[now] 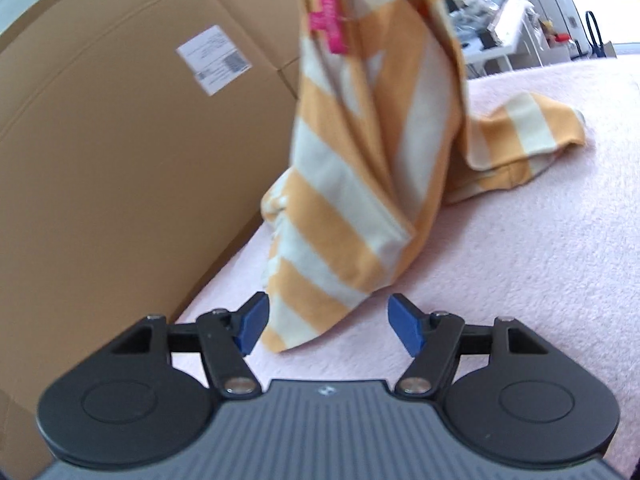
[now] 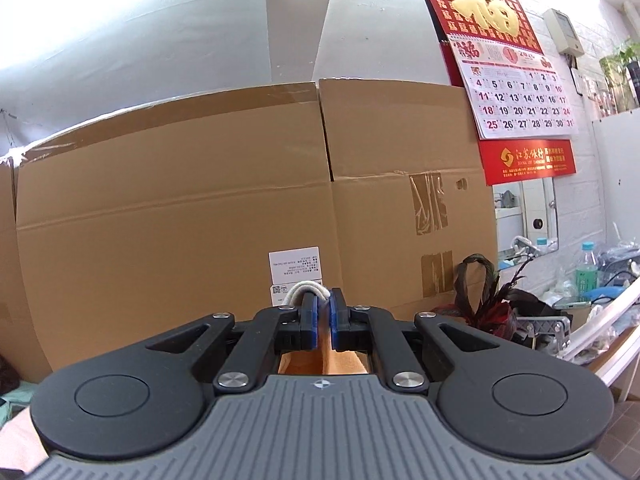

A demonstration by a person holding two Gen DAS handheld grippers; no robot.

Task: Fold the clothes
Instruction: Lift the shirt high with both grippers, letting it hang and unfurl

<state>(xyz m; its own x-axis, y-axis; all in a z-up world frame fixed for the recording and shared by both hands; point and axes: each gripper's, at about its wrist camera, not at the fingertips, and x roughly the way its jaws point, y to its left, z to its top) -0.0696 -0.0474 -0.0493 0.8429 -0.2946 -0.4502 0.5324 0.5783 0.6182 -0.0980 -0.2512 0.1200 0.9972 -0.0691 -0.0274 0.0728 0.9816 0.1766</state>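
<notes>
Leftmost stands a wall of cardboard boxes [image 1: 120, 152]; just right of it the striped garment [image 1: 360, 160], orange and cream, hangs from above the left wrist view, its lower end and a far fold resting on the pink blanket [image 1: 520, 240]. The left gripper [image 1: 328, 324] sits low with its jaws spread, the hanging hem just ahead between them, not gripped. The right gripper [image 2: 324, 316] is raised, jaws pressed together on a cream ribbed edge, likely the garment's collar or hem. Judging by the drape, the cloth is soft, light and limp, so it should follow any pull and sag; a corner of the lower hem looks the sensible hold. Its long axis runs near vertical, pink label [image 1: 330, 24] high.
</notes>
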